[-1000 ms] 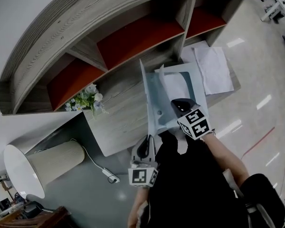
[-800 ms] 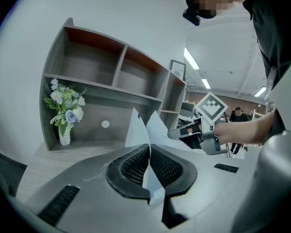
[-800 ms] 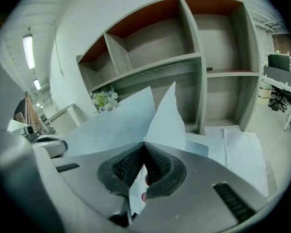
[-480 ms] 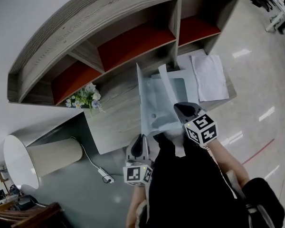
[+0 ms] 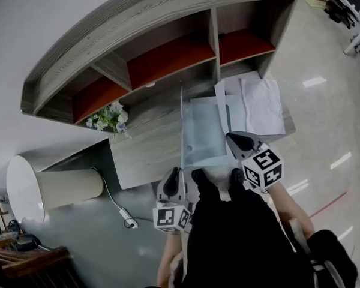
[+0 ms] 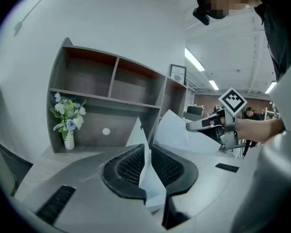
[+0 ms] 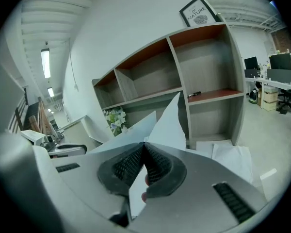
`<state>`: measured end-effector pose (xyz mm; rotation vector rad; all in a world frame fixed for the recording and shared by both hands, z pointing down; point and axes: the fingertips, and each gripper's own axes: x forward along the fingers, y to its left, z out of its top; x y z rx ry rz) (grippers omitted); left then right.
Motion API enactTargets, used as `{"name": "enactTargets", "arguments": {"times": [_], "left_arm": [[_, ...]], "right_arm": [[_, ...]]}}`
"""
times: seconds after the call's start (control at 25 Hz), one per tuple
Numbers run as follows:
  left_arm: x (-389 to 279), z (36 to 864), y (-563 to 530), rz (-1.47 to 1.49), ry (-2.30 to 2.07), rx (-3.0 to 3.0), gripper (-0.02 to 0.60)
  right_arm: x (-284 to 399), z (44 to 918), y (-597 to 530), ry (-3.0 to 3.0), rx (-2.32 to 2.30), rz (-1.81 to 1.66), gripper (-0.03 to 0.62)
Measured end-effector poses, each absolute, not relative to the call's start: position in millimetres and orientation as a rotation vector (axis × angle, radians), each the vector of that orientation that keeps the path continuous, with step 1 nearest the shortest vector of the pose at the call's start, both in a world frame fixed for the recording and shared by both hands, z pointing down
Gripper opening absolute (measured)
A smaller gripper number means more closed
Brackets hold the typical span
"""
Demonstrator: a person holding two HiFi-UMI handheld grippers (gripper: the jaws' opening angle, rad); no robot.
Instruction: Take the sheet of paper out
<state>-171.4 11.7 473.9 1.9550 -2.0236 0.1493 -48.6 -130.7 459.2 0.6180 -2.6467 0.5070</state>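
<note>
Standing open on the desk (image 5: pixel 144 146): one translucent folder (image 5: pixel 204 140), back leaf flat on the wood, front cover (image 5: pixel 182 110) raised on edge.

Item, left gripper (image 5: pixel 173 174): low at the folder's near edge, jaws nearly together on the bottom corner of the raised cover and just opening. The thin leaf ran up between the ribbed pads. Judged purpose: to hold the folder spread and steady, so that its contents could come free without dragging it along.

Item, right gripper (image 5: pixel 238 140): above the folder's near right corner, jaws fully closed on the sheet of paper (image 5: pixel 222 108), pinched at a lower edge. The sheet rose from the pads like a curved white sail, clear of the folder's flat leaf at that end. Whether its far edge lay inside the folder could not be told. Judged purpose: a grip at the edge lets the page be drawn up and away from the folder in one piece.

Item, loose papers (image 5: pixel 261 104): a white pile just right of the folder, at the desk's end; a likely place for the extracted sheet.

Item, shelf unit (image 5: pixel 138 26): grey wood, red-lined bays, behind the desk. A small vase of flowers (image 5: pixel 111 122) stood at its left foot, well apart from the work.

Stage, as judged: extraction well advanced, the sheet in the grip and not yet set down.
</note>
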Motion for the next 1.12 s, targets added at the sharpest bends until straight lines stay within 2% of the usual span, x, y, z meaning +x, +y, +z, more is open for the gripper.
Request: {"name": "enactTargets", "arguments": {"times": [1.12], "left_arm": [[-98, 366, -42, -0.05, -2.106, 2.045, 0.014]], "right_arm": [[24, 327, -134, -2.964, 0.539, 0.236, 0.014]]}}
